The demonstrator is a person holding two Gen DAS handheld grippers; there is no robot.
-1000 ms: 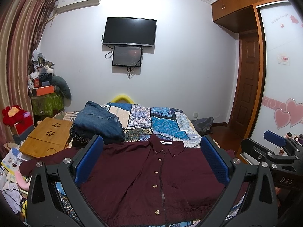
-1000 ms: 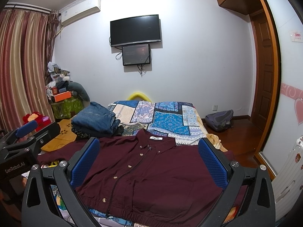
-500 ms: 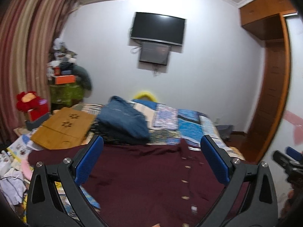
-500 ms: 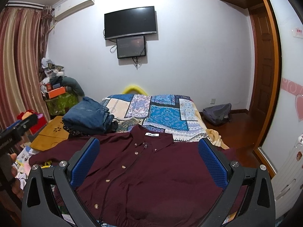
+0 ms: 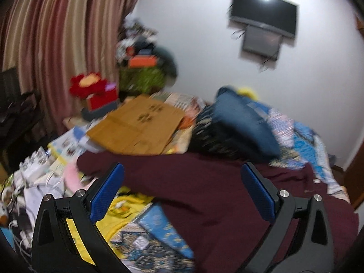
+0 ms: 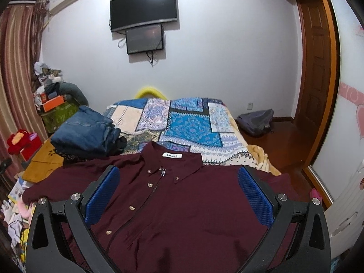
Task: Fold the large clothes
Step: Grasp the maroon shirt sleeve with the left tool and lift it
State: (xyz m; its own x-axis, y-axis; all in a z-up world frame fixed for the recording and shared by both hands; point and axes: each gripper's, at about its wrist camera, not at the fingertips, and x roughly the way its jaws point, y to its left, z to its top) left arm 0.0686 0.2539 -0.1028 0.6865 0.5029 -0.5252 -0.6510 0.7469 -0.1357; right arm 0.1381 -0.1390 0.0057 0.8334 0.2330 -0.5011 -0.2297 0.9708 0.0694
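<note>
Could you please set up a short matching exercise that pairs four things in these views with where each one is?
1. maroon shirt
2. folded jeans
3. backpack
4. television

a. mounted on the wall
b. on the floor by the door
c. spread flat on the bed, front up
d. stacked on the bed beyond the shirt's sleeve

Pairs: 1-c, 2-d, 3-b, 4-a

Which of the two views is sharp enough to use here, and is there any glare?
Left wrist view: motion-blurred throughout, maroon shirt and wooden tray smeared. Right wrist view: sharp, shirt label and buttons crisp. Lamp glare on the TV in both; fisheye bends walls.
</note>
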